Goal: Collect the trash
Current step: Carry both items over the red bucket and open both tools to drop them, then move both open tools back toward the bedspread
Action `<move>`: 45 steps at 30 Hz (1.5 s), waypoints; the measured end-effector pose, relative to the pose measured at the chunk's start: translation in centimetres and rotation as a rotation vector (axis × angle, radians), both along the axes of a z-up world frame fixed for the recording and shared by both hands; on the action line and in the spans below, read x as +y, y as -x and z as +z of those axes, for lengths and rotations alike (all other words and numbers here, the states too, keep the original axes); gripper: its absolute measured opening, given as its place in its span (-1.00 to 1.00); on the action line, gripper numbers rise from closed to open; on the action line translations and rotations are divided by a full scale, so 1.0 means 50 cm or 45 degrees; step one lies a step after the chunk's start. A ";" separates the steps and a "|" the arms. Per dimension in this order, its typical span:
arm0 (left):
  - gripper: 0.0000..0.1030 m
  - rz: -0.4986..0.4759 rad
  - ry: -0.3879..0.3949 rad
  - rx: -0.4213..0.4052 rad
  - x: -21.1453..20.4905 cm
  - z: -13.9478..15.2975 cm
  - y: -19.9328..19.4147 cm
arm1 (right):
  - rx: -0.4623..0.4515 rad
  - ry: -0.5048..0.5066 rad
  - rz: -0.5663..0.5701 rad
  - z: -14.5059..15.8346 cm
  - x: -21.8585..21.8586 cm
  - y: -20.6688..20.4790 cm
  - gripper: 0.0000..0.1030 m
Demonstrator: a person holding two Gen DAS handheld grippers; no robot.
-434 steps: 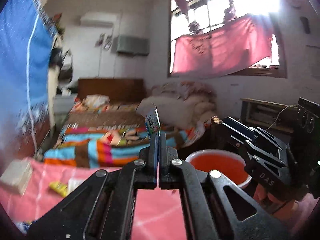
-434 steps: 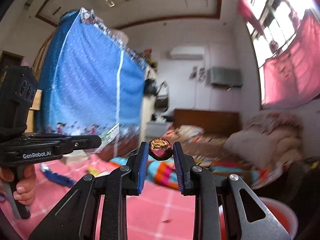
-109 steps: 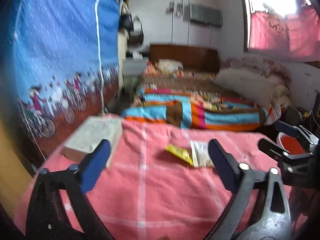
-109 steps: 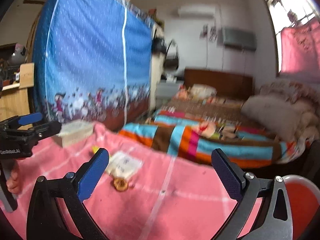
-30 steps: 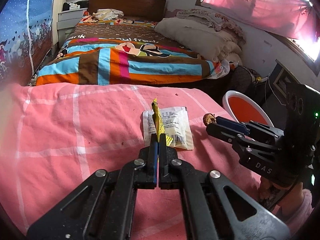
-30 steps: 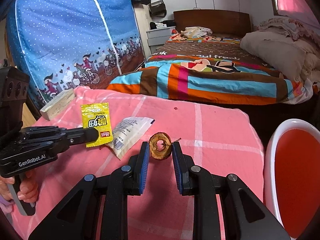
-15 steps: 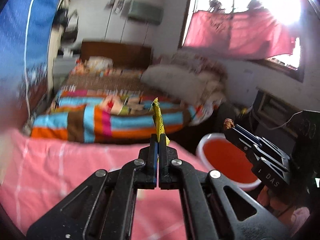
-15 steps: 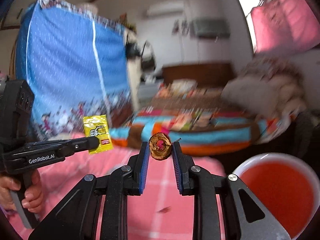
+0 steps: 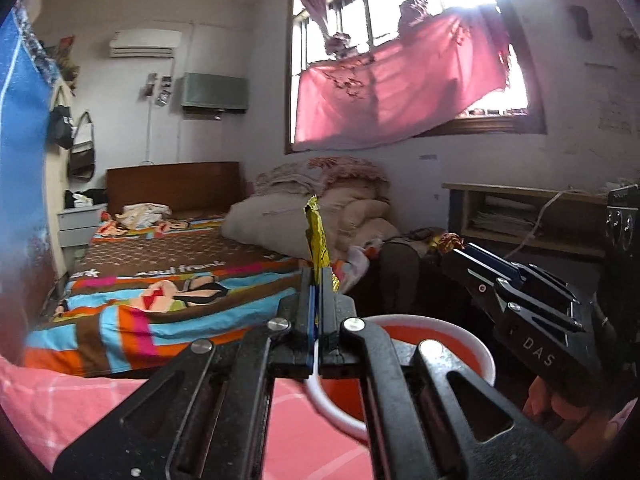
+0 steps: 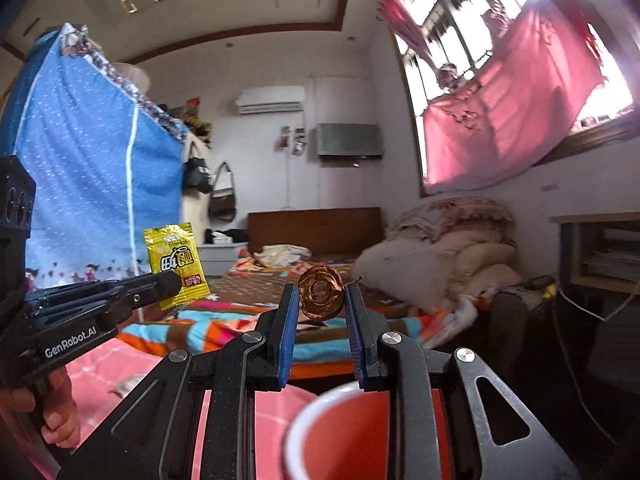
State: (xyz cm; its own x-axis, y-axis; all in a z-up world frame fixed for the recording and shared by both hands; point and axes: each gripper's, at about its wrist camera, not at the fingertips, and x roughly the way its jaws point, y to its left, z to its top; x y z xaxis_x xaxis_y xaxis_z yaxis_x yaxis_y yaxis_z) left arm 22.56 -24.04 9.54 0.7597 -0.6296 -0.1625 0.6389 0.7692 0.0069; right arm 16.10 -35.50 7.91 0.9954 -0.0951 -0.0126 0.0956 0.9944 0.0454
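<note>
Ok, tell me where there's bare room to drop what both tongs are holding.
The red bin looks bare inside where its interior shows, below both tongs. The pink cloth beside the bin's rim is bare in the left wrist view; something pale lies on it in the right wrist view. Crowded: left tongs pinch the yellow wrapper, right tongs grip the brown core, close together above the rim.

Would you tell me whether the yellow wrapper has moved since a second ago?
Yes. The yellow wrapper, pinched in the left gripper, has risen off the pink blanket, where the white packet lay behind it, toward the red basin.
</note>
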 end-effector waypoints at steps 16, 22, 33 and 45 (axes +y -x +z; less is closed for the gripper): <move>-0.93 -0.171 -0.223 0.449 -0.182 -0.108 -0.077 | 0.424 -0.131 -0.223 -0.102 -0.133 -0.037 -0.58; -0.93 -0.164 -0.251 0.626 -0.190 -0.148 -0.103 | 0.553 -0.176 -0.215 -0.139 -0.146 -0.047 -0.58; -0.92 -0.173 -0.272 0.761 -0.197 -0.173 -0.122 | 0.690 -0.215 -0.206 -0.175 -0.159 -0.066 -0.57; -0.35 -0.122 -0.233 0.753 -0.174 -0.162 -0.125 | 0.756 -0.262 -0.227 -0.185 -0.176 -0.075 -0.55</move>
State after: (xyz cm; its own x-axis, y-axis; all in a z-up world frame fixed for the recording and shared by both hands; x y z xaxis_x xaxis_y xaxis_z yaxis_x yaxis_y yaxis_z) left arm 28.81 -32.72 1.45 0.4500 -0.6126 -0.6497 0.6412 0.7281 -0.2425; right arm 19.85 -44.32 -1.31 0.7824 -0.1954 -0.5913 0.3261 0.9375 0.1217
